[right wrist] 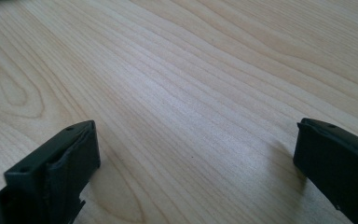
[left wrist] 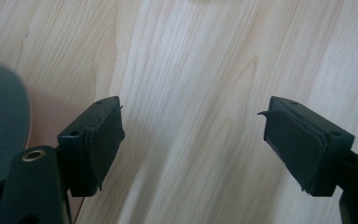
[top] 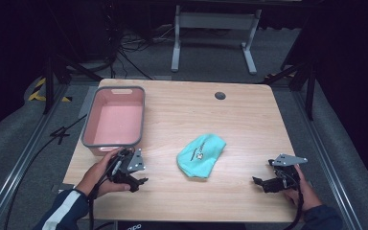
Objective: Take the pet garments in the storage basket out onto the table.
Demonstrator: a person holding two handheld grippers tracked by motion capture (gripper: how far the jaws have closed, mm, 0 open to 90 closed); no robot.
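1. Lying near the middle of the table (top: 249, 120), a little toward the near edge: the teal pouch (top: 201, 155), soft and crumpled, touching neither gripper

2. Running with its long axis on a slant, the broad rounded end pointing at the near edge and the narrower end reaching toward the far right corner

3. Sitting by the near left corner, just in front of the pink basin (top: 115, 120): the left gripper (top: 139, 183), jaws standing apart with bare wood between them in the left gripper view (left wrist: 193, 140), nothing clamped

4. Resting near the near right corner: the right gripper (top: 258, 182), jaws likewise standing wide apart over bare wood in the right gripper view (right wrist: 196, 154), nothing held

5. Pointing inward from both sides, each set of jaws facing roughly toward the pouch, which is lying between the two grippers

6. Judging nearness: left gripper looking slightly closer to the pouch than the right one, with the pouch lying to its right and a little farther from the near edge

7. Judging the approach: closing across the short width of the pouch, square to the slanted long axis, looking like the likeliest grip, and the basin standing along the left edge as the probable place to carry it
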